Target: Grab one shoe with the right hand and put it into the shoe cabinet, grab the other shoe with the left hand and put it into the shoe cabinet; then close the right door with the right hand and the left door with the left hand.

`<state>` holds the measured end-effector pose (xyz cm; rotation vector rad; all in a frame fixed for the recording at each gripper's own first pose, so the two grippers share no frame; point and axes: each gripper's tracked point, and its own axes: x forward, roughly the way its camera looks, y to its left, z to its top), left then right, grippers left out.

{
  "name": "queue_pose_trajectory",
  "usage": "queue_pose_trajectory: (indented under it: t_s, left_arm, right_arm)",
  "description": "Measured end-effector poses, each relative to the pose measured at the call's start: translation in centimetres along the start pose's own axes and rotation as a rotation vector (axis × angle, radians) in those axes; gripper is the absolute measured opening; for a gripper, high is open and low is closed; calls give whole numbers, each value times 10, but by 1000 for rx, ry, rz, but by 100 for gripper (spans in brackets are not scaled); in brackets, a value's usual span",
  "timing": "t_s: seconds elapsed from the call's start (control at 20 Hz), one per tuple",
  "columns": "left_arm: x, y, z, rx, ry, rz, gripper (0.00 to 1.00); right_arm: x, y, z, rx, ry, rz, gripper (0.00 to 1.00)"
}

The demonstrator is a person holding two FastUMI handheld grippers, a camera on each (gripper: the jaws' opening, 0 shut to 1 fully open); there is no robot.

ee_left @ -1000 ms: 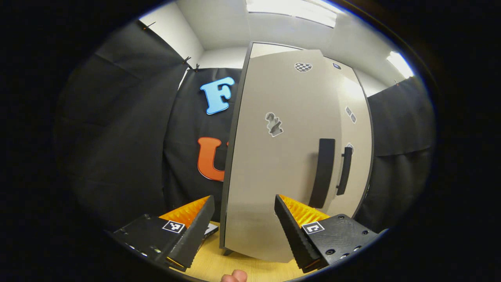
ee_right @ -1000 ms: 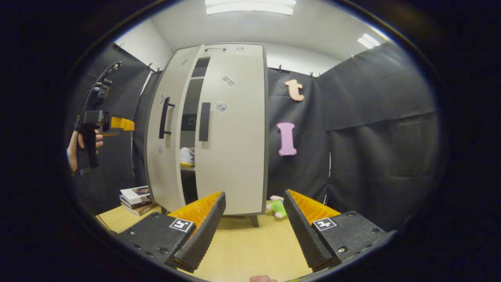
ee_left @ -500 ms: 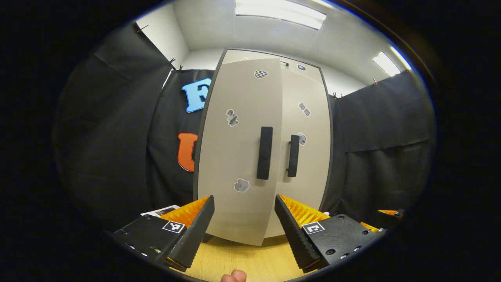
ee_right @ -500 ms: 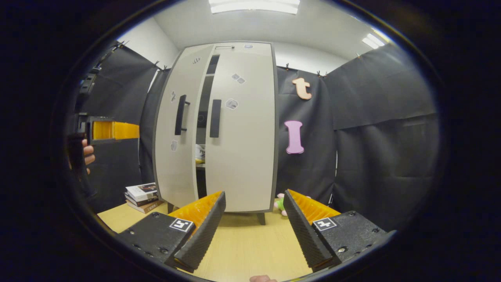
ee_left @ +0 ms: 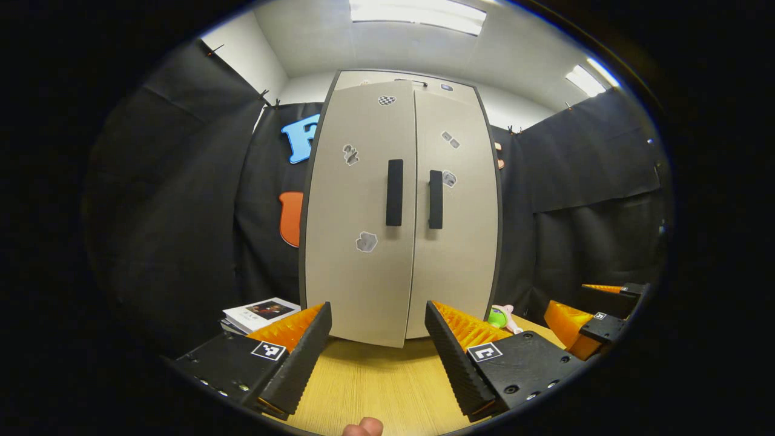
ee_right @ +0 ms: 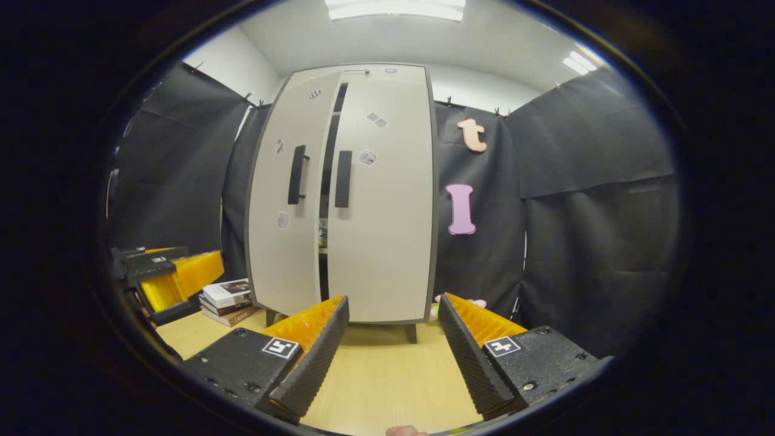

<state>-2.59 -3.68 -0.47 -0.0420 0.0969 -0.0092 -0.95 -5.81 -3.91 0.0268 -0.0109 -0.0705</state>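
The beige shoe cabinet [ee_left: 399, 206] stands upright on the wooden table, straight ahead in the left gripper view. There its left door [ee_left: 357, 230] and right door [ee_left: 457, 230] look almost flush, black handles side by side. The right gripper view shows the left door [ee_right: 284, 206] still a crack ajar, with a thin dark gap [ee_right: 330, 181] beside the right door [ee_right: 381, 206]. A pale sliver in that gap may be a shoe; I cannot tell. My left gripper [ee_left: 378, 357] hangs open and empty, back from the doors. My right gripper [ee_right: 393, 357] is open and empty too.
A stack of books [ee_left: 260, 312] lies left of the cabinet's foot. A small green and pink plush toy [ee_left: 501, 316] sits at its right foot. The light wooden table [ee_left: 375, 387] runs toward me. Black cloth walls close in on both sides.
The left door has swung from wide open to nearly shut. My left gripper has drawn back from it and dropped lower. The right gripper has barely moved.
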Motion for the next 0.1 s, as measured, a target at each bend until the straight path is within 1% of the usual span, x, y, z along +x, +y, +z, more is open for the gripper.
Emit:
queue_pose_trajectory:
  t_s: [0.05,0.1]
  left_arm:
    - [-2,0,-6,-2,10,2,93]
    - [-2,1,-11,-3,15,3,93]
  right_arm:
    - [0,1,0,2,-1,1,96]
    - [-1,1,-1,4,-1,2,93]
